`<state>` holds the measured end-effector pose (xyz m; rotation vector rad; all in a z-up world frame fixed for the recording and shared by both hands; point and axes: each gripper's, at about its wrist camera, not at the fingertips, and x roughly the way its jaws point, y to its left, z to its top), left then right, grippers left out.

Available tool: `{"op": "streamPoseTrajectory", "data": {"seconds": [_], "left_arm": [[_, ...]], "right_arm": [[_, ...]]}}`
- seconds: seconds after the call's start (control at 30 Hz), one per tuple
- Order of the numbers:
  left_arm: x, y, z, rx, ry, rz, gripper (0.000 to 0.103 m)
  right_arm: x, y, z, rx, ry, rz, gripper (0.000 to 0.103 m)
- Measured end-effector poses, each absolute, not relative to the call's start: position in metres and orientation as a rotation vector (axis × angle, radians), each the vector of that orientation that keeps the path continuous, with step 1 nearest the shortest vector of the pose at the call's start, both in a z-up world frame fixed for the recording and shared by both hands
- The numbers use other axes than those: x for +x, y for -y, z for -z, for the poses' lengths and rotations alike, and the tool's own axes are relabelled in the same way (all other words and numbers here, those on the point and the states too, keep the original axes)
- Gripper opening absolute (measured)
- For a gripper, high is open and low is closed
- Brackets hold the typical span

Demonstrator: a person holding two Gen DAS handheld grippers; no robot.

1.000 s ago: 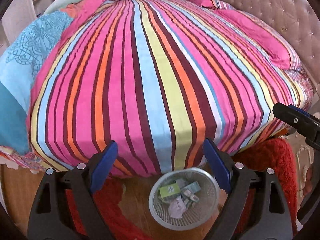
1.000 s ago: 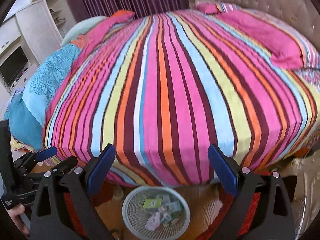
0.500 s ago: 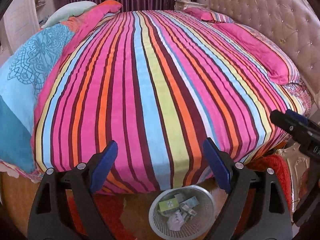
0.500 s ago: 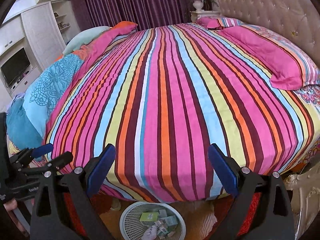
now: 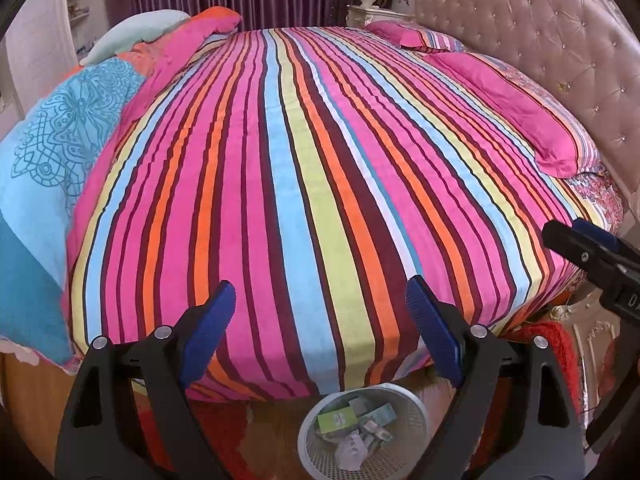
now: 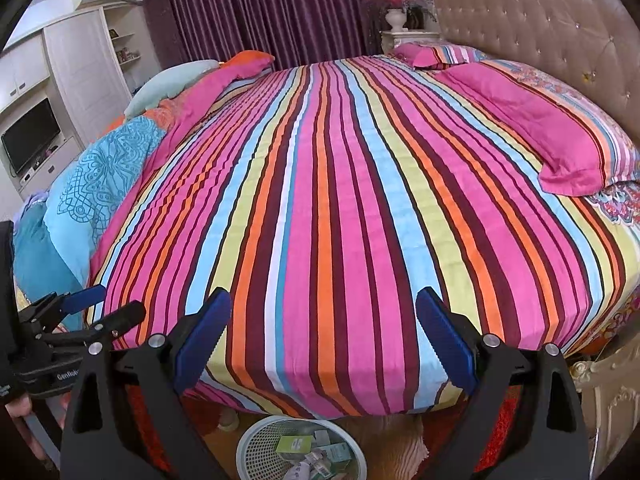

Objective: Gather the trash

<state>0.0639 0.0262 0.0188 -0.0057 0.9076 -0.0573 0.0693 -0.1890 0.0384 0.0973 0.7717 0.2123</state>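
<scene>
Standing wide apart with nothing between their blue pads, the two fingers of the left gripper (image 5: 320, 312) frame the lower middle of its view; the right gripper (image 6: 324, 320) is spread just as wide and just as empty. One white mesh basket (image 5: 416, 412) sits on the floor at the bottom centre, below both claws, with several small boxes and crumpled paper (image 5: 352, 444) inside, too jumbled to count. Above it one bed with a striped cover (image 5: 304, 184) fills the frame. Two pink pillows (image 5: 516, 116) lie at the upper right, by one tufted headboard (image 5: 532, 32). One blue quilt (image 5: 48, 152) is bunched at the left.
</scene>
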Motion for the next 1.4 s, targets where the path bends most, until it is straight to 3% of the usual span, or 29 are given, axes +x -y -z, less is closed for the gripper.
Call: {"op": "streamPoseTrajectory", "data": {"seconds": [1.4], "left_arm": [[0.049, -0.023, -0.039, 0.011, -0.838, 0.005, 0.085]], "right_arm": [[0.065, 0.186, -0.034, 0.105, -0.787, -0.218, 0.089]]}}
